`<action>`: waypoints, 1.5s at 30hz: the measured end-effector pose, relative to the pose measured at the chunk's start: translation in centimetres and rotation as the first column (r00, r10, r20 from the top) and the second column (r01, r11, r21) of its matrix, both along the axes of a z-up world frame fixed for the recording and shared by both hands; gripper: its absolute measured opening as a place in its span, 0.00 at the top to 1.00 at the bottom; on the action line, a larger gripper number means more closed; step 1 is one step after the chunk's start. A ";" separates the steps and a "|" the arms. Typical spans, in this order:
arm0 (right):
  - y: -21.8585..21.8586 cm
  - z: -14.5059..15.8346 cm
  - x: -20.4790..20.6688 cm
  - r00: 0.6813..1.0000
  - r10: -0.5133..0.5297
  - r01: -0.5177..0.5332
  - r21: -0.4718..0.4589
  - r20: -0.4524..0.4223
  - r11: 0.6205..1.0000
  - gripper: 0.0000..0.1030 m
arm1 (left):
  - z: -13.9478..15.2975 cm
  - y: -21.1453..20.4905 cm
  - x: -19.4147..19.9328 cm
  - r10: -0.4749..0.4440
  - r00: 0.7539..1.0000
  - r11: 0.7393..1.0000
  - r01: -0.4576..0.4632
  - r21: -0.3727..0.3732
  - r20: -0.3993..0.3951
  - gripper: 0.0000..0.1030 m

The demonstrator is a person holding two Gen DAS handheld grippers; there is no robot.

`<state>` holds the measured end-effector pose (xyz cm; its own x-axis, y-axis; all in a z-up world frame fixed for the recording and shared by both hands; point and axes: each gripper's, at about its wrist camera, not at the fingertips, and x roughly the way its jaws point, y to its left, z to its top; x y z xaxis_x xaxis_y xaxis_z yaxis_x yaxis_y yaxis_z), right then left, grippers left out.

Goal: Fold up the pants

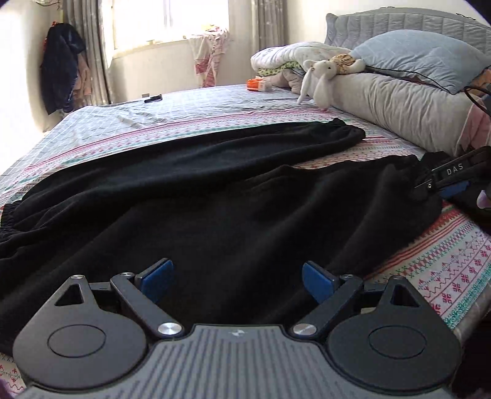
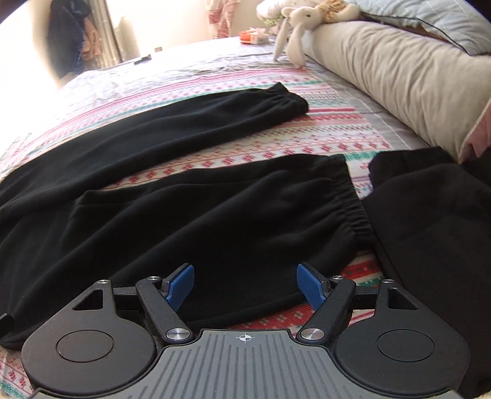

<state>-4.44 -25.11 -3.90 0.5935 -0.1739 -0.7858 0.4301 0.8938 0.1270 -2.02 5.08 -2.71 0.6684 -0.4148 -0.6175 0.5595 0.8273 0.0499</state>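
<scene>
Black pants [image 1: 190, 196] lie spread flat on the bed with both legs apart, elastic cuffs toward the pillows. My left gripper [image 1: 237, 280] is open just above the near leg's upper part, near the bed's front edge. My right gripper [image 2: 245, 285] is open over the near edge of the near leg [image 2: 214, 221], close to its gathered cuff [image 2: 353, 211]. The far leg [image 2: 184, 119] ends in a cuff further back. The right gripper also shows at the right edge of the left wrist view [image 1: 442, 187], by the near cuff.
The patterned bedsheet [image 2: 276, 144] covers the bed. A long pillow [image 2: 383, 70], a stuffed rabbit [image 2: 297, 27] and folded bedding [image 1: 291, 58] are at the head. Another black garment [image 2: 429, 221] lies right of the cuff. A dark remote [image 1: 152, 98] lies far back.
</scene>
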 end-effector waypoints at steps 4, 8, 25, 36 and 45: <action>-2.3 -1.0 -1.1 0.997 -0.070 0.071 0.036 -0.012 0.997 0.27 | -0.2 -1.4 -0.8 -0.116 0.993 0.993 0.116 -0.019 0.008 0.00; -4.4 -2.1 -1.6 0.989 -0.148 0.148 0.052 -0.007 0.988 0.27 | -1.2 -3.8 -2.3 -0.220 0.975 0.975 0.219 0.021 0.026 0.00; -5.5 1.1 -1.8 0.946 -0.244 0.273 -0.113 0.214 0.955 0.85 | -4.7 -9.0 -4.7 -0.311 0.933 0.912 0.240 0.332 0.179 0.73; -3.2 0.9 -5.8 0.974 -0.207 0.228 -0.361 0.096 0.904 0.86 | -3.6 -8.5 -6.4 -0.400 0.909 0.876 0.342 0.340 0.116 0.75; -3.6 -1.4 -6.8 0.972 -0.236 0.216 -0.379 -0.007 0.900 0.53 | -3.5 -7.8 -7.1 -0.461 0.885 0.849 0.418 0.323 0.063 0.52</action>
<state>-11.22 -28.75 -5.31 0.4638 -0.5848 -0.6655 0.6230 0.7494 -0.2243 -9.14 -2.75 -6.25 0.5432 -0.4999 -0.6746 0.8315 0.4318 0.3495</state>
